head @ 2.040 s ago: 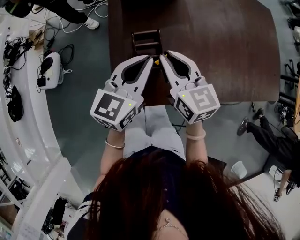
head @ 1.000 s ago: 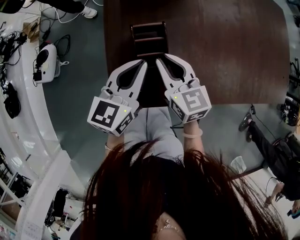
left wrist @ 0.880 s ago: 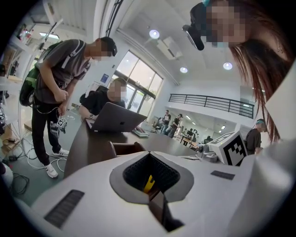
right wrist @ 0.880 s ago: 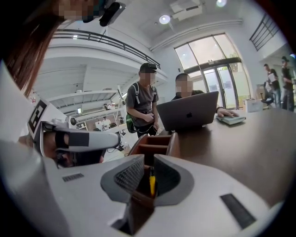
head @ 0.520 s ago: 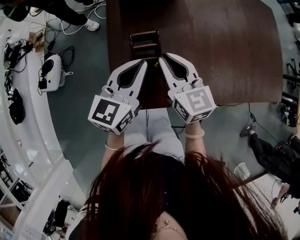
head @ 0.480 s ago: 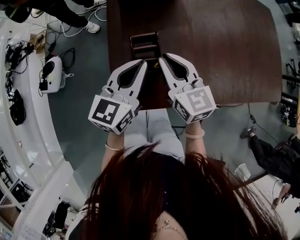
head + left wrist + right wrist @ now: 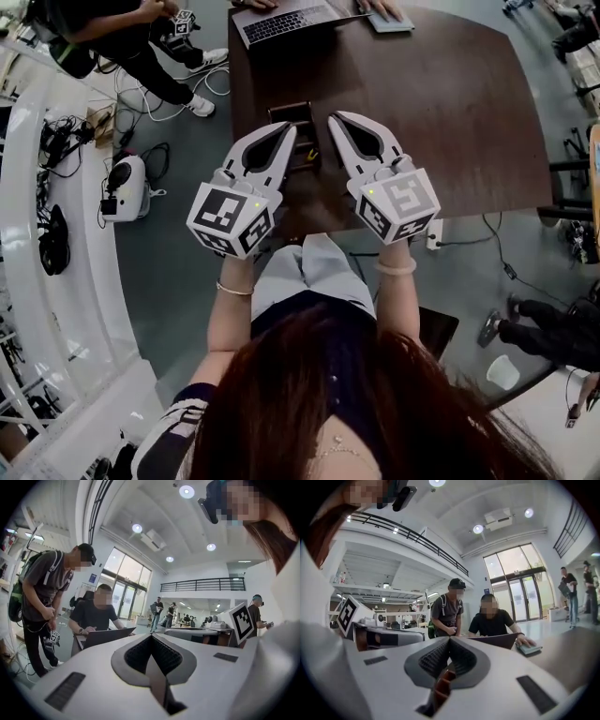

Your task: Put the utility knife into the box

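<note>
Table: one dark brown wooden table (image 7: 450, 103) with rounded corners, filling the upper part of the head view.
People: two at its far end (one standing person with a backpack (image 7: 449, 609), one seated person (image 7: 490, 620)).
Laptop: one grey open laptop (image 7: 281, 19) in front of the seated one.
Grippers: two white ones, the left gripper (image 7: 289, 128) and the right gripper (image 7: 334, 119), side by side above the near part of the table. Each has its jaws pressed together with nothing between them.
Box: one dark brown compartmented box (image 7: 305, 141) on the table, between the two gripper tips and partly covered by the left one.
Knife: the utility knife cannot be made out in any view.
Change: half a second ago the box lay beyond the tips and the laptop was out of frame. Two seconds ago a yellow speck showed between the tips (it no longer shows).
</note>
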The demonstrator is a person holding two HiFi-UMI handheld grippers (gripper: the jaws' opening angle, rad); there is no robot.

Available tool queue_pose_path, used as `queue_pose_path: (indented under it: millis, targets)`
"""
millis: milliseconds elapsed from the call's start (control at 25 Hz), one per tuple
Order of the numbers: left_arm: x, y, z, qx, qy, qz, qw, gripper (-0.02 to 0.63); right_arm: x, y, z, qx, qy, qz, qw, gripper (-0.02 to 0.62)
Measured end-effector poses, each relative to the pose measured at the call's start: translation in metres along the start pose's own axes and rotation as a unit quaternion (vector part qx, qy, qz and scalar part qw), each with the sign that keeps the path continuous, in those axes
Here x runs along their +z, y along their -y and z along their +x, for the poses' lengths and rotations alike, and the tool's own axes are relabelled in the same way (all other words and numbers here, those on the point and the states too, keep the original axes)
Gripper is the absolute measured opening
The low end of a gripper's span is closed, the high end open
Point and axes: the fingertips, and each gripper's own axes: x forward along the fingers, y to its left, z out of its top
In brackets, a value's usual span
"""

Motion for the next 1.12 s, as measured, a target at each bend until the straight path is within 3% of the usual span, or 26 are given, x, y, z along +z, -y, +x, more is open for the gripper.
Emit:
queue_pose_path:
  millis: [600, 1120]
  targets:
    - [0.027, 0.009, -0.006, -0.007, 0.022, 0.026, 0.9994, -0.006, 0.026, -0.008, -0.006, -0.002, 0.018, -0.02, 1.0, 0.015]
    - [0.03, 0.01, -0.016, -0.01, 0.025, 0.03, 0.9992, -0.006, 0.024, -0.019, -0.007, -0.003, 0.014, -0.025, 1.0, 0.015]
